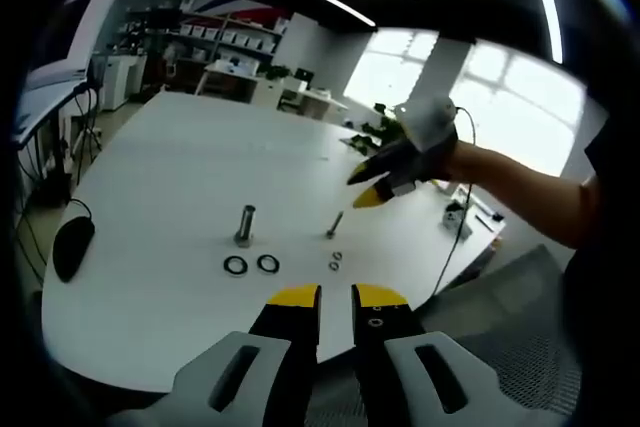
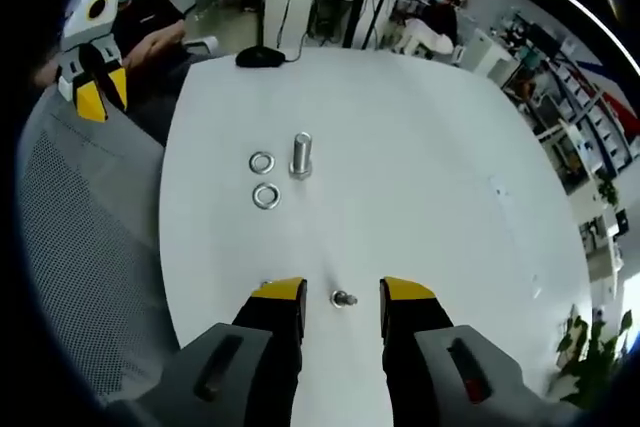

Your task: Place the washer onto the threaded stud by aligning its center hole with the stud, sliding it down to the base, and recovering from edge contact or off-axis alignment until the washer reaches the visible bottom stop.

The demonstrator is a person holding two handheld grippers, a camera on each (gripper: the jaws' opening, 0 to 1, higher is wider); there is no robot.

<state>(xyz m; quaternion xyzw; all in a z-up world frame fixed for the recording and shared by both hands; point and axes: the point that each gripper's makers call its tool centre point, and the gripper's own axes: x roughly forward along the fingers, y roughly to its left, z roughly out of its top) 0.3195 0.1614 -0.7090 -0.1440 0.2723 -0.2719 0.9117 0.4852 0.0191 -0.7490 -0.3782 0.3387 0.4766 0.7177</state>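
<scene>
Right claw [image 2: 340, 299]: yellow-tipped jaws apart, nothing between the pads; it hangs over the near edge of the white surface [image 2: 420, 147]. The small threaded stud [image 2: 343, 298] stands upright on the surface in the gap between the jaws, touching neither as far as can be told. In the left gripper view this claw [image 1: 372, 187] is held above the far right edge of the surface, with the small stud [image 1: 333, 226] below it.

Left claw [image 1: 336, 295]: jaws a little apart, gripping nothing, hovering at the near edge of the surface [image 1: 180, 167]. It appears at upper left in the right gripper view [image 2: 100, 95], off the surface.

Beyond the left claw, two small washers [image 1: 335, 260] lie flat just in front of the small stud. To their left, two larger washers [image 1: 251, 264] lie side by side, just before a large upright bolt [image 1: 245, 226]. In the right gripper view the large washers [image 2: 263, 178] lie just left of that bolt [image 2: 301, 155], mid-surface.

A black mouse [image 1: 72, 245] sits at the left edge. No legible writing or brand on anything.
</scene>
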